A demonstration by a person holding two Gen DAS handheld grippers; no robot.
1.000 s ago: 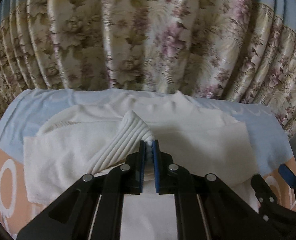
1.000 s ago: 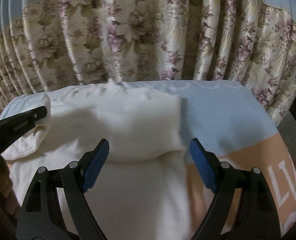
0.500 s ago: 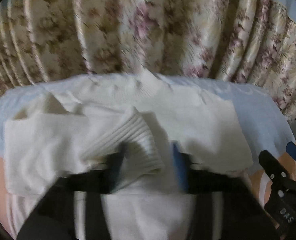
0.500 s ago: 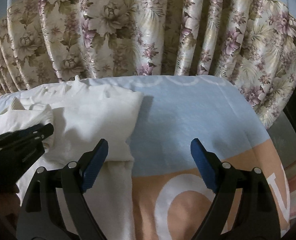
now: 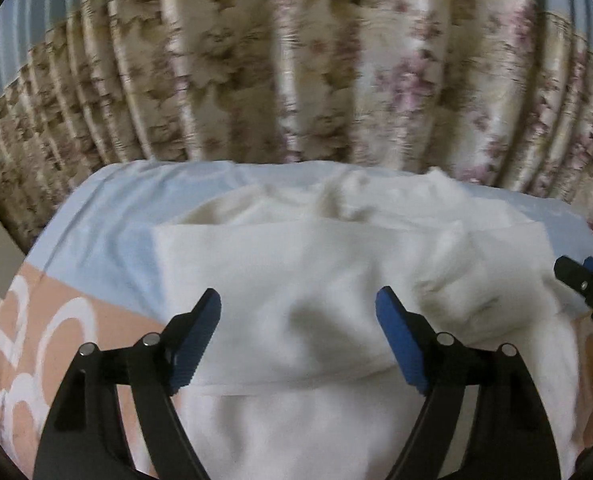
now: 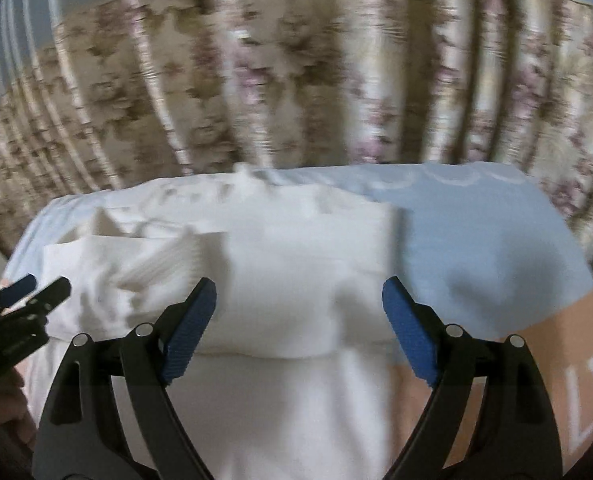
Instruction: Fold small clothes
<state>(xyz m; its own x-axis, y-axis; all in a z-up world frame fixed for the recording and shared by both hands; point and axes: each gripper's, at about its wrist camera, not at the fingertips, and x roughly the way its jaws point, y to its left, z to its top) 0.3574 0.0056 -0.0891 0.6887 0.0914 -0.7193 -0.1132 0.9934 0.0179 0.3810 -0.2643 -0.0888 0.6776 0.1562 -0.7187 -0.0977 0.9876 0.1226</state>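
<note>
A floral curtain (image 5: 296, 72) fills the whole upper half of both views, from 9 o'clock over 12 o'clock to 3 o'clock, and it is blurred. Below it lies a bed cover (image 5: 108, 216) in light blue, with a peach band and white shapes toward 7 o'clock in the left wrist view and toward 4 o'clock in the right wrist view (image 6: 496, 248).

On this cover rests the white sweater (image 5: 296, 280), in the middle of the left wrist view and reaching down to 6 o'clock. Its sleeves are folded across the body and make a thick layer with a straight lower edge. In the right wrist view the sweater (image 6: 296, 272) sits from the centre toward 9 o'clock, and a ribbed cuff (image 6: 164, 264) lies on top at about 10 o'clock.

The left gripper (image 5: 298, 300) is above the folded part, its 2 blue pads wide apart and holding nothing. The right gripper (image 6: 298, 292) has its 2 pads wide apart too, also with nothing between them. Each gripper shows at the edge of the other view, at 3 o'clock and at 9 o'clock.
</note>
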